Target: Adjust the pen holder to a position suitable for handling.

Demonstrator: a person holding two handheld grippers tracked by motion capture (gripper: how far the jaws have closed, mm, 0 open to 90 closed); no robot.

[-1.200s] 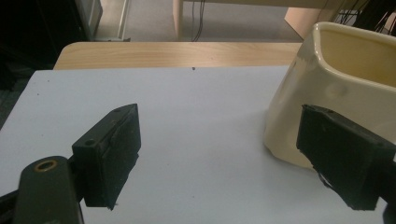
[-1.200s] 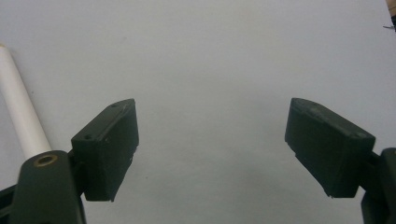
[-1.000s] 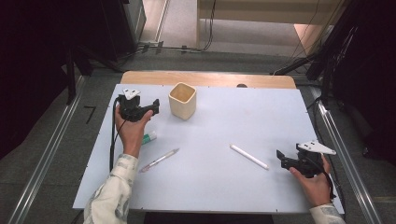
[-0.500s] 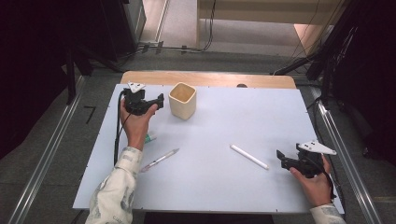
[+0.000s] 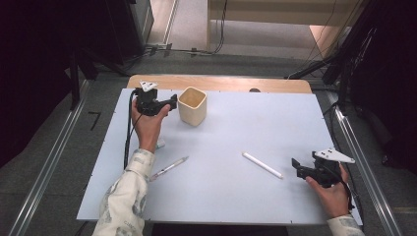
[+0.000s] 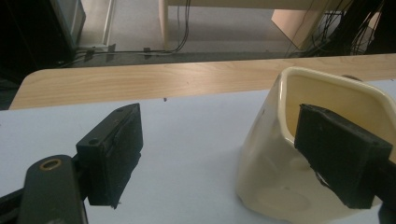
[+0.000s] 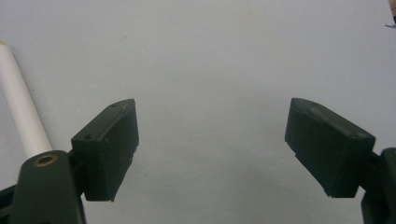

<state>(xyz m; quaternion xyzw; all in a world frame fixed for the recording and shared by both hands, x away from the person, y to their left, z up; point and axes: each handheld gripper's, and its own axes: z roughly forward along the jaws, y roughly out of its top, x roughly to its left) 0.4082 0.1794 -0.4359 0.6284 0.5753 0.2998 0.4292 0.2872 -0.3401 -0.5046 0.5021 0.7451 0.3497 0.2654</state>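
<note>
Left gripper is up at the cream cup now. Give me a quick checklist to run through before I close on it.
1. Left gripper open: ok, jaws wide apart.
2. Jaws straddle the cup wall: ok by the left gripper view, the right-hand jaw shows against the cup's inside and the other stands outside over the table; whether either touches the wall, cannot tell.
3. Cup upright: ok, it stands on its base on the table.
4. Cup empty: cannot tell, its bottom is partly hidden.
5. Right gripper out of the way: ok, open near the table's front right.
6. White stick and pen away from the cup: ok.
</note>
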